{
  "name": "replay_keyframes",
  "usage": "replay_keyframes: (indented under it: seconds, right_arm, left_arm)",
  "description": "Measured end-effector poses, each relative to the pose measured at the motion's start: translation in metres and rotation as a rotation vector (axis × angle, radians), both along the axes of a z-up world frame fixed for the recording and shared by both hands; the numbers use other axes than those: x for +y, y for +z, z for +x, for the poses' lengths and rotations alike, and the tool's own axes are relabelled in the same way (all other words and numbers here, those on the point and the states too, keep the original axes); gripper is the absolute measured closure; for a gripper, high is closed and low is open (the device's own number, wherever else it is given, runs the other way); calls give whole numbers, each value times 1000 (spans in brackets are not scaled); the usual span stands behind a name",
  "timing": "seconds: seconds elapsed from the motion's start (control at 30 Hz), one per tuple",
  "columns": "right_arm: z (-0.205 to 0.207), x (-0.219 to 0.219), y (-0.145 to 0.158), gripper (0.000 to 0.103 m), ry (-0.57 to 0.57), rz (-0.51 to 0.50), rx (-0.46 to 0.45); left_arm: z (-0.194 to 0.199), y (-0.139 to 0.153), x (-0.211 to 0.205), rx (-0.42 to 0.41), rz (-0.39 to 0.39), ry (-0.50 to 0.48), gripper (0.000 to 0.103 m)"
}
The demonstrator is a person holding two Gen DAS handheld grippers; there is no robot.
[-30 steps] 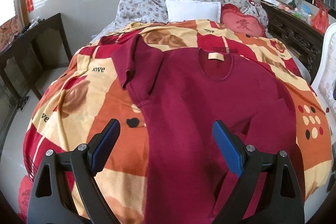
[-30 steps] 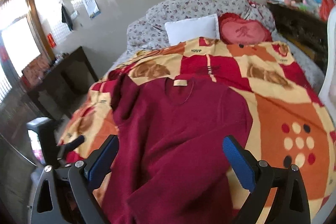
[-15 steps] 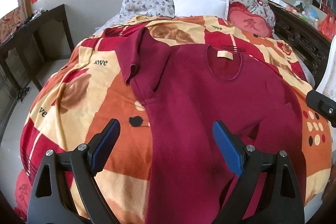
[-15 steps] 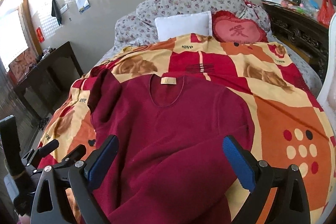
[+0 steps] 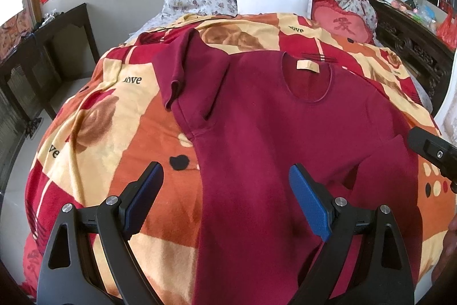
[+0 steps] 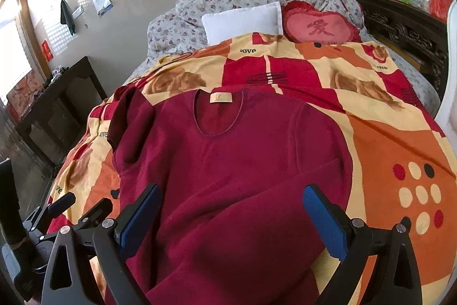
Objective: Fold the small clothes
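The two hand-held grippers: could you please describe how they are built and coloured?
Both the left hand-held gripper and the right hand-held gripper look alike: matte black plastic frames with triangular cut-outs, silver round screw heads at the joints, and flat textured blue pads on the fingers.

Count: one dark red long-sleeved knit top [image 5: 271, 139]; one patterned orange-red fleece blanket [image 5: 114, 133]; one white rectangular pillow [image 5: 272, 2]; one red heart-shaped cushion [image 5: 342, 25]; two tools, left tool [image 5: 225, 202] and right tool [image 6: 231, 222].

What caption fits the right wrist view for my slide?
Open right gripper hovers over a maroon sweater spread on a patterned blanket, one sleeve folded across.
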State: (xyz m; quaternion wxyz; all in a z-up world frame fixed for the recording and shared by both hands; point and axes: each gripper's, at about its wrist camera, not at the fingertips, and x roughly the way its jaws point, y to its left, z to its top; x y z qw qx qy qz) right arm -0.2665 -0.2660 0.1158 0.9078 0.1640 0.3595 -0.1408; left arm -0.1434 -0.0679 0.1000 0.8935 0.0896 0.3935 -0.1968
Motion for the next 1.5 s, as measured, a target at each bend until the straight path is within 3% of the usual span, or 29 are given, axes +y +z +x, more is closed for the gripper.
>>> replay_keyframes:
  seconds: [1.5]
  right_arm:
    - [43,32,-21,5,82,3,52]
  left_arm:
    - [27,-16,25,49,-14,81,13]
